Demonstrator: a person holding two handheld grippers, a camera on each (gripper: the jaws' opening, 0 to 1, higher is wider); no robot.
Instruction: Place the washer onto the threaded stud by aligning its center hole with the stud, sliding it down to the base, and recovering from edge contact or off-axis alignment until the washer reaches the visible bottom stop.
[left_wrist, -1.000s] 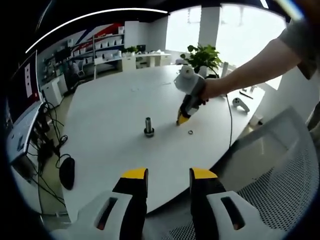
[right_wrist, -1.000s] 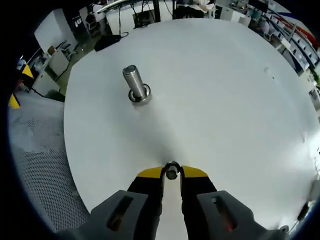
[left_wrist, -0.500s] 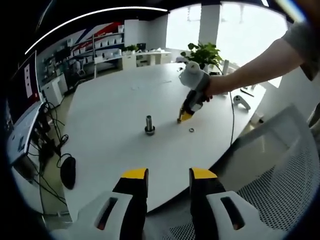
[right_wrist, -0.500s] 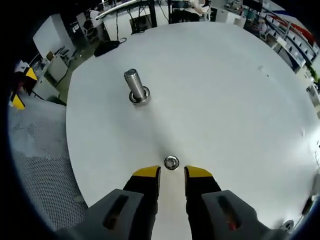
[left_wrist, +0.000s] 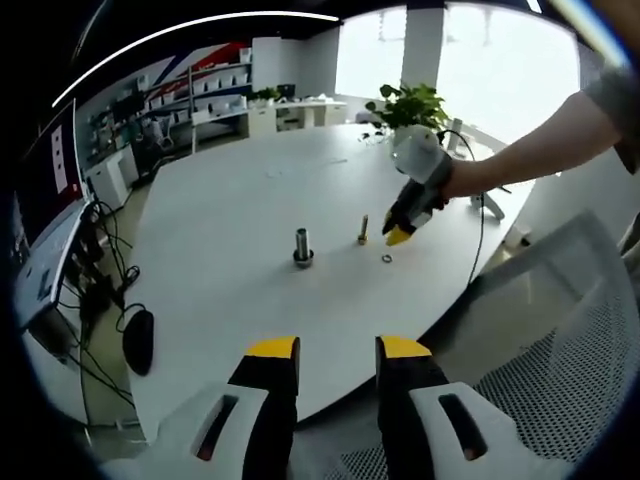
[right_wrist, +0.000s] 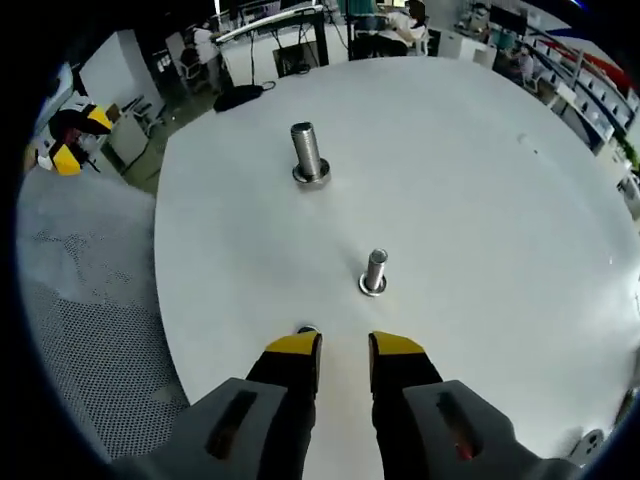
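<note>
Now the right gripper (right_wrist: 345, 345) is held slightly open and empty above the white round surface (right_wrist: 480, 180); the small metal washer (right_wrist: 306, 329) lies beside its left tip, near a short threaded steel stud (right_wrist: 374, 272). The left gripper (left_wrist: 336, 349) is held open, empty.

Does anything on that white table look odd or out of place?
One thing: the washer lies loose on the table, on neither the large stud nor the small stud. The right gripper, open, is nearest it. Nothing looks spilled or damaged.

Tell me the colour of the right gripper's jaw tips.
Yellow, over black jaw bodies; the right gripper shows it best in the right gripper view.
</note>
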